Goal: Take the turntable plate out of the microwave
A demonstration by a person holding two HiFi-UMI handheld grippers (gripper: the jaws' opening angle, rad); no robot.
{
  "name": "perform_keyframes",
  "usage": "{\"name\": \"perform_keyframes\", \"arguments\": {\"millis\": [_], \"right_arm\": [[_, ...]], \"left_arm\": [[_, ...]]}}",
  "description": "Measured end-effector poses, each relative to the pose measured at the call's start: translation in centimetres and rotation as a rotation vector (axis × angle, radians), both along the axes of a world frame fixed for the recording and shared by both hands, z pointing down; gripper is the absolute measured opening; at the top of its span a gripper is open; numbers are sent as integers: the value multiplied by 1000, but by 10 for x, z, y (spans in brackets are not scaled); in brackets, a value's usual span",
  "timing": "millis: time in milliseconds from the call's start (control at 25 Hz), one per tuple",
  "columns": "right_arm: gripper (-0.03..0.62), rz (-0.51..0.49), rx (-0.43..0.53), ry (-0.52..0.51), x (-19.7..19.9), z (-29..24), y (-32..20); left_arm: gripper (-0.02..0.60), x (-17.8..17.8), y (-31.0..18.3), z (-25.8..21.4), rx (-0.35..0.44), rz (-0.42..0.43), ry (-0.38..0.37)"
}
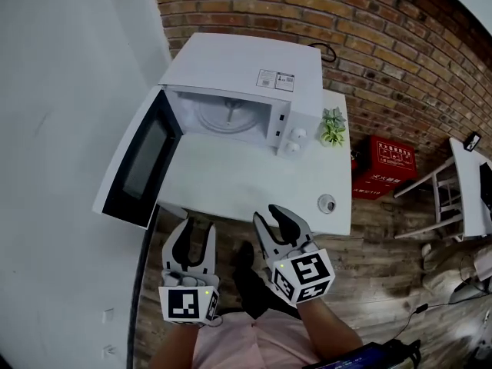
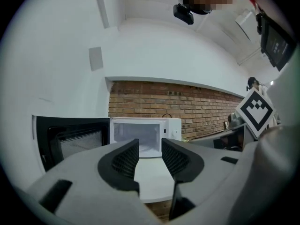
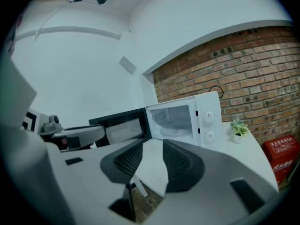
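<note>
A white microwave stands at the back of a white table, its door swung open to the left. Inside lies the round glass turntable plate, also in the right gripper view as plate. My left gripper hovers off the table's front edge, open, with nothing between its jaws. My right gripper is beside it at the front edge, open and empty too. In the left gripper view the microwave sits straight ahead between the fingers.
A small potted plant stands right of the microwave. A small round object lies near the table's front right corner. A red box sits on the wooden floor by the brick wall, with a white stool farther right.
</note>
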State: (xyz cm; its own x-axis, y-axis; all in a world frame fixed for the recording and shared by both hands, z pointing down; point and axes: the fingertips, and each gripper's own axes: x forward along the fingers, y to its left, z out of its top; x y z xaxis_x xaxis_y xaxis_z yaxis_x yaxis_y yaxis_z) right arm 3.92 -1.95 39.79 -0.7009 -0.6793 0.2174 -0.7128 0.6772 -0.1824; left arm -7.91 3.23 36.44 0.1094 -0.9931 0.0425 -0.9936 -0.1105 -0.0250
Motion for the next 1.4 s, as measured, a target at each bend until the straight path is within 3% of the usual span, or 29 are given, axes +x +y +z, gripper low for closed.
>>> {"name": "perform_keyframes", "arguments": {"millis": [440, 680, 960, 1160, 1400], "right_arm": [[137, 16, -56, 1, -46, 20, -118], [127, -17, -13, -23, -77, -3, -165], [118, -16, 48, -17, -92, -36, -192], [117, -8, 33, 9, -99, -31, -204], [117, 19, -29, 50, -111, -1, -223]], "left_arm": [[152, -41, -123, 7, -21, 44, -17], [152, -54, -173, -16, 17, 52, -46], [149, -71, -195, -47, 81, 50, -56], [147, -81, -212, -42, 63, 67, -2], [130, -90, -240, -17, 27, 121, -2]]}}
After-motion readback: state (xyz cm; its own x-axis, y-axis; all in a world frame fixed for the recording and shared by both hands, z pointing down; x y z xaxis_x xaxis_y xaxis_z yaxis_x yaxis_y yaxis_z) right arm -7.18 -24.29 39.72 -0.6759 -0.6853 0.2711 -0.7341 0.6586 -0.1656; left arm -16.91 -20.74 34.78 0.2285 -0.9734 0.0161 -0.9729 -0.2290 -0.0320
